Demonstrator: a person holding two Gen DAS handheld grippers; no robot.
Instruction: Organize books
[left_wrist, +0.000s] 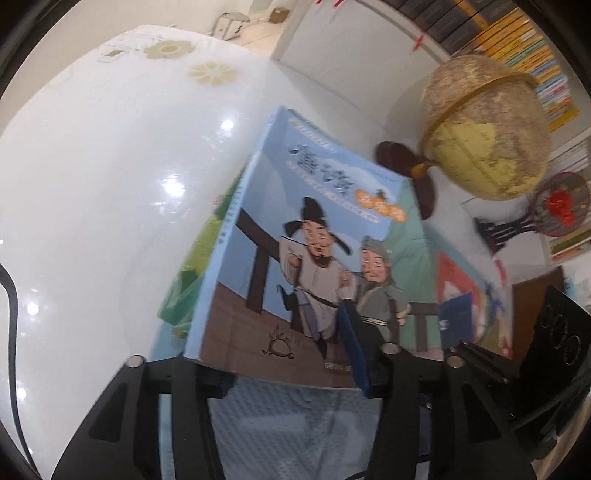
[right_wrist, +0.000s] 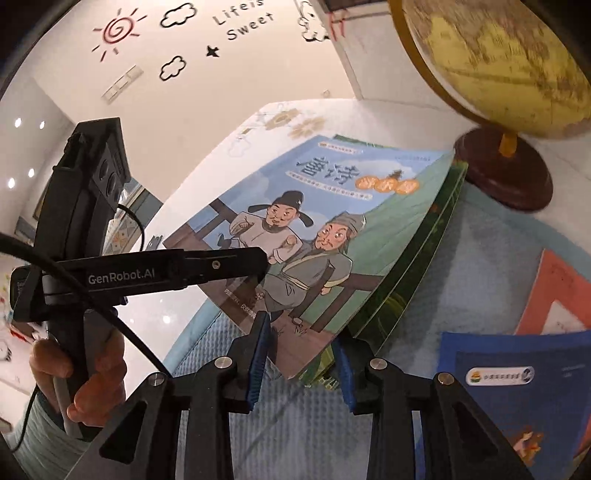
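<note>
A light-blue picture book (left_wrist: 295, 258) with two cartoon men on its cover lies on top of green-covered books (left_wrist: 195, 266). My left gripper (left_wrist: 295, 373) is shut on this stack's near edge, one finger over the cover, one under it. In the right wrist view the same blue book (right_wrist: 295, 229) is tilted up, with the green books (right_wrist: 417, 269) under it. My right gripper (right_wrist: 301, 354) is open, its blue pads either side of the stack's near corner. The left gripper (right_wrist: 258, 266) reaches in from the left there.
A globe (left_wrist: 484, 133) on a dark wooden base stands to the right; it also shows in the right wrist view (right_wrist: 509, 51). A dark-blue book (right_wrist: 517, 387) and a red one (right_wrist: 561, 291) lie on a pale-blue mat (right_wrist: 480, 266). Bookshelves (left_wrist: 535, 59) line the back. The glossy white table (left_wrist: 92, 184) spreads left.
</note>
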